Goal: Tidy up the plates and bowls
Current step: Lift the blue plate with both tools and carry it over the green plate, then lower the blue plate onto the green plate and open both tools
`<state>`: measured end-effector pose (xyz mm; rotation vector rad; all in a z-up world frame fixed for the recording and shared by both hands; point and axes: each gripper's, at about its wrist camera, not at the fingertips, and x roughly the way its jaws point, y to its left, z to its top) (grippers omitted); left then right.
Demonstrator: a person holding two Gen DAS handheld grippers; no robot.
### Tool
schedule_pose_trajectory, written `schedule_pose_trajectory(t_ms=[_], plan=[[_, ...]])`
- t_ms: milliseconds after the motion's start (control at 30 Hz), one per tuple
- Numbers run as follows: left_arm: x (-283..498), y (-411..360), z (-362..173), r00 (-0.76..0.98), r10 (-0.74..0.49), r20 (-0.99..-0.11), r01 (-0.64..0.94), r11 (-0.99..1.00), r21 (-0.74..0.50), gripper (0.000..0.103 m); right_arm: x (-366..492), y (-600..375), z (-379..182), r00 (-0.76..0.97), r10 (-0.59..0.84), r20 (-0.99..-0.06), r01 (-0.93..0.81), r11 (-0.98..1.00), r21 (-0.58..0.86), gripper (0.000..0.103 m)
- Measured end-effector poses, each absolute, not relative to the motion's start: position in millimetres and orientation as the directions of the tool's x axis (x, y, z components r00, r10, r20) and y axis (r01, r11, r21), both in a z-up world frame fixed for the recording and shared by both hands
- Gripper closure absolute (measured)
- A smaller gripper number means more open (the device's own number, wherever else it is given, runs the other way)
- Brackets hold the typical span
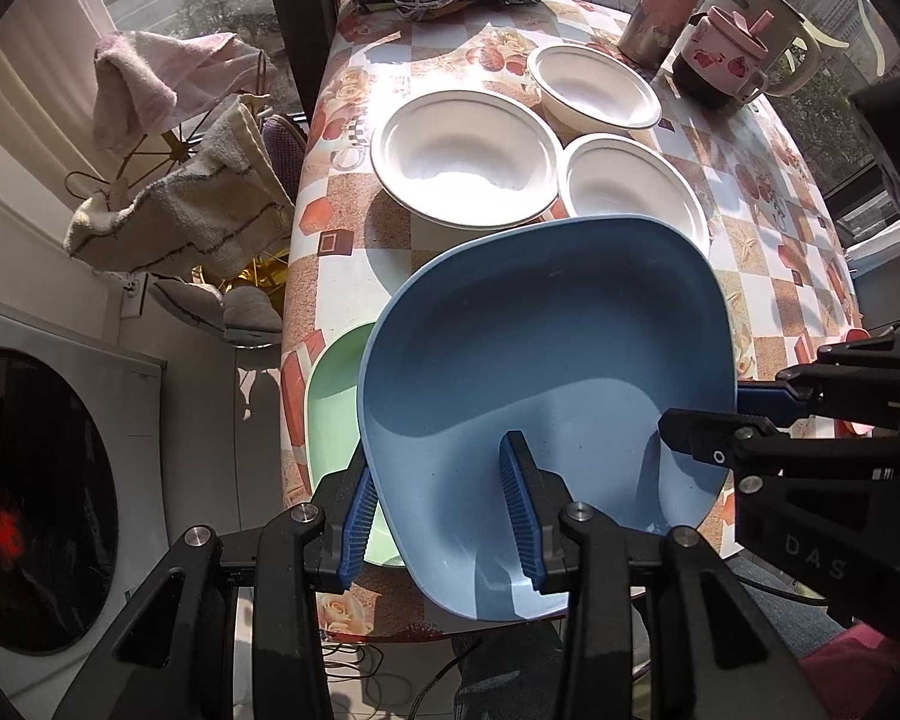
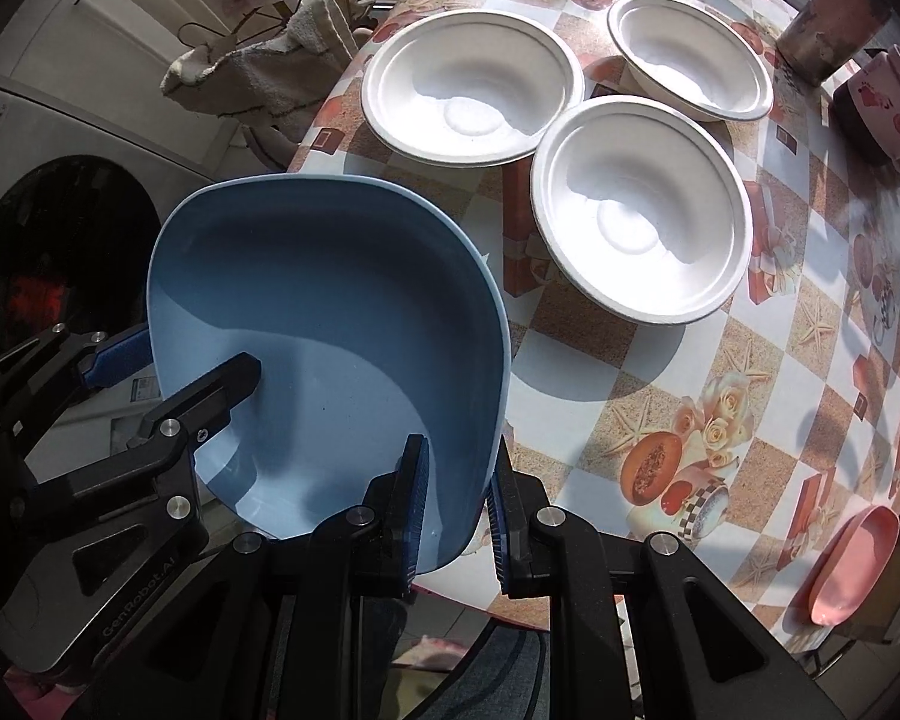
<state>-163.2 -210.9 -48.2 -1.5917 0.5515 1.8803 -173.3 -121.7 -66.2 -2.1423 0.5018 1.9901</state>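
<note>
Blue plate [image 1: 546, 360]: lower centre of frame, held above surface [image 2: 720, 396] edge.
Left hand-held gripper [image 1: 441, 519]: clamped on plate rim.
Right hand-held gripper [image 2: 457, 516]: clamped on opposite rim.
White bowls [image 2: 471, 84]: three, upper frame.

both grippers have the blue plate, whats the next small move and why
Probably lower the blue plate onto the green plate lying partly beneath it. Both the left hand-held gripper and the right hand-held gripper clamp its rim, and the white bowls sit clear of that spot.
</note>
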Motion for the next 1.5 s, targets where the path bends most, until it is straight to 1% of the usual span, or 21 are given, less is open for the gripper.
schedule_pose_trajectory(t_ms=[367,567,800,1033,1100,1233,1300,1333,1367,1400,1433,1500], plan=[[-175,-232,-48,-0.113,0.153,-0.982,-0.635,-0.771,-0.047,0.060,-190,-141,-68,0.033,-0.154,-0.988,-0.320,-0.938,0.135,0.081],[-180,-240,-55,-0.105,0.123,-0.987,-0.618,-0.786,-0.032,0.060,-195,-148,-80,0.052,-0.187,-0.981,-0.323,-0.933,0.161,0.081],[-186,-242,-70,-0.095,0.082,-0.992,-0.615,-0.789,-0.006,0.060,-199,-144,-104,0.076,-0.273,-0.959,-0.399,-0.890,0.221,0.081],[-194,-238,-82,-0.098,0.058,-0.993,-0.623,-0.782,0.016,0.059,-199,-143,-119,0.086,-0.299,-0.950,-0.423,-0.875,0.237,0.081],[-196,-239,-83,-0.092,0.063,-0.994,-0.619,-0.785,0.008,0.056,-199,-143,-121,0.083,-0.306,-0.948,-0.427,-0.871,0.244,0.081],[-195,-240,-85,-0.100,0.054,-0.994,-0.623,-0.782,0.020,0.041,-197,-141,-122,0.093,-0.288,-0.953,-0.420,-0.879,0.225,0.081],[-194,-239,-84,-0.106,0.051,-0.993,-0.631,-0.775,0.028,0.038,-193,-136,-123,0.094,-0.282,-0.955,-0.428,-0.877,0.217,0.081],[-193,-239,-84,-0.105,0.052,-0.993,-0.634,-0.773,0.027,0.037,-190,-131,-123,0.091,-0.284,-0.954,-0.440,-0.871,0.218,0.078],[-192,-239,-83,-0.103,0.056,-0.993,-0.636,-0.771,0.023,0.036,-187,-126,-123,0.088,-0.284,-0.955,-0.455,-0.864,0.215,0.069],[-192,-239,-82,-0.101,0.059,-0.993,-0.637,-0.771,0.019,0.035,-184,-121,-123,0.083,-0.282,-0.956,-0.471,-0.856,0.211,0.032],[-192,-240,-81,-0.101,0.058,-0.993,-0.637,-0.771,0.020,0.035,-180,-113,-123,0.074,-0.282,-0.957,-0.493,-0.844,0.211,0.002],[-193,-240,-81,-0.092,0.062,-0.994,-0.638,-0.770,0.011,0.033,-171,-98,-122,0.047,-0.289,-0.956,-0.540,-0.813,0.220,0.000]])
